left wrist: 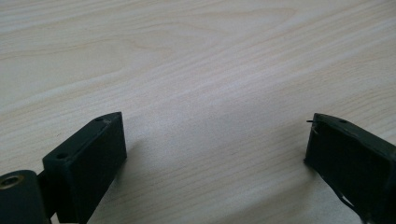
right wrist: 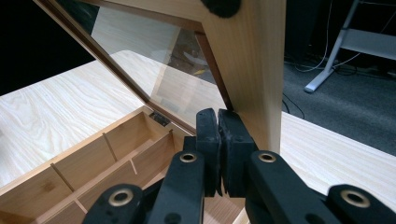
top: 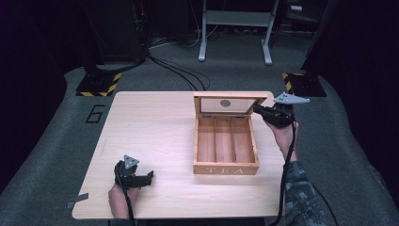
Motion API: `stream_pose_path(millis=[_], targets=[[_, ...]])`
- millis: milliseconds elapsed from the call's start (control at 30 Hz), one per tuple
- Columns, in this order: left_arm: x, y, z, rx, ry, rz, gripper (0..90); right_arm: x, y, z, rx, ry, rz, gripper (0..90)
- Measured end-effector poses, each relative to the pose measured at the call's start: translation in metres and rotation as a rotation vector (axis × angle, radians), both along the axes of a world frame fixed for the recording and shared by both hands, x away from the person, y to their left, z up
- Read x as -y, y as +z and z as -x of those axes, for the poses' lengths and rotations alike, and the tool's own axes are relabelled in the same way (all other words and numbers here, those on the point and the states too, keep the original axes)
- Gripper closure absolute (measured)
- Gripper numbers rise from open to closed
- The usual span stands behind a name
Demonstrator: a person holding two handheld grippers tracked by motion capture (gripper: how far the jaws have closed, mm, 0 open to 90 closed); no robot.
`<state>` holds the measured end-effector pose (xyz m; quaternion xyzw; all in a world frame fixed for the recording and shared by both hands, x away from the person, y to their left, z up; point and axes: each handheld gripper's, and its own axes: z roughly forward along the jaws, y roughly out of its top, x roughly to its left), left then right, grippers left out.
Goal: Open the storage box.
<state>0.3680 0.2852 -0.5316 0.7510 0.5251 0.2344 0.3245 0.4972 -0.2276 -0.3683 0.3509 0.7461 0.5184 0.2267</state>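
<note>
The right claw (top: 258,110) was closed flat against the right edge of the glass-paned wooden lid (right wrist: 252,70) of the light wooden tea box (top: 226,146), which stood raised directly ahead of it. Its hinge line ran leftward from that claw. The left claw (top: 149,178) rested wide open and empty on the pale wooden table (top: 150,127), well off from the box.

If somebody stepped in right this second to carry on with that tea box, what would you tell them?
Right gripper: jaws shut together, pressed against the frame of the raised lid, by its right edge.
Left gripper: open, holding nothing, low over the table near its front left corner.
Tea box: right of the table's centre, lid up, three compartments, nothing visible in them.
Done: box is open.
Left: probably steady the lid, then fill or close; your call.
</note>
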Motion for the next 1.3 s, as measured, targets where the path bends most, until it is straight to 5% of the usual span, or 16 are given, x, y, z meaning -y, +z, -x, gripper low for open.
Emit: stream_pose_path(millis=[1300], targets=[[0.0,0.0,0.0,0.0,0.0,0.0,4.9,0.001,-0.005,0.013,0.001,0.014,-0.002,87.0]])
